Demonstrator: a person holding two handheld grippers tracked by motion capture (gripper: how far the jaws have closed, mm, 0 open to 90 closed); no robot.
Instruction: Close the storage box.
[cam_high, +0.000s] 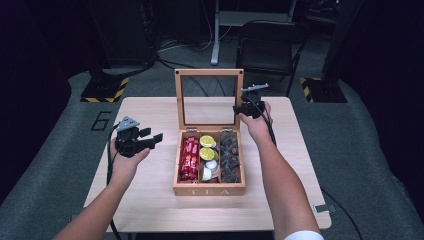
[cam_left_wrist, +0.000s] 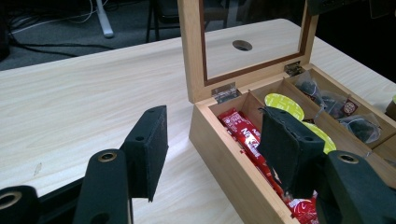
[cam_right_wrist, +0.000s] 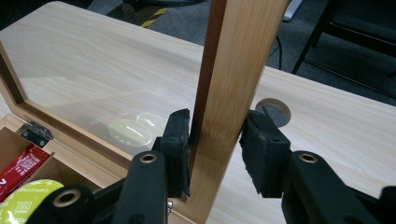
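Pale wood makes up the tea box (cam_high: 209, 190), which sits near the middle of the table (cam_high: 150, 200), a little right of centre, with "TEA" on its near wall. Its three compartments hold red sachets (cam_high: 189, 159) on the left, yellow-lidded capsules (cam_high: 207, 148) in the middle and dark tea bags (cam_high: 230, 156) on the right. Left of the box, the left gripper (cam_high: 157, 138) hovers above the tabletop with its jaws spread apart, holding nothing. Farther back, the glass-paned lid (cam_high: 209, 73) stands upright on its hinges. The right gripper (cam_right_wrist: 215, 140) straddles the lid's right frame edge, one pad against the wood and the other just beside it.
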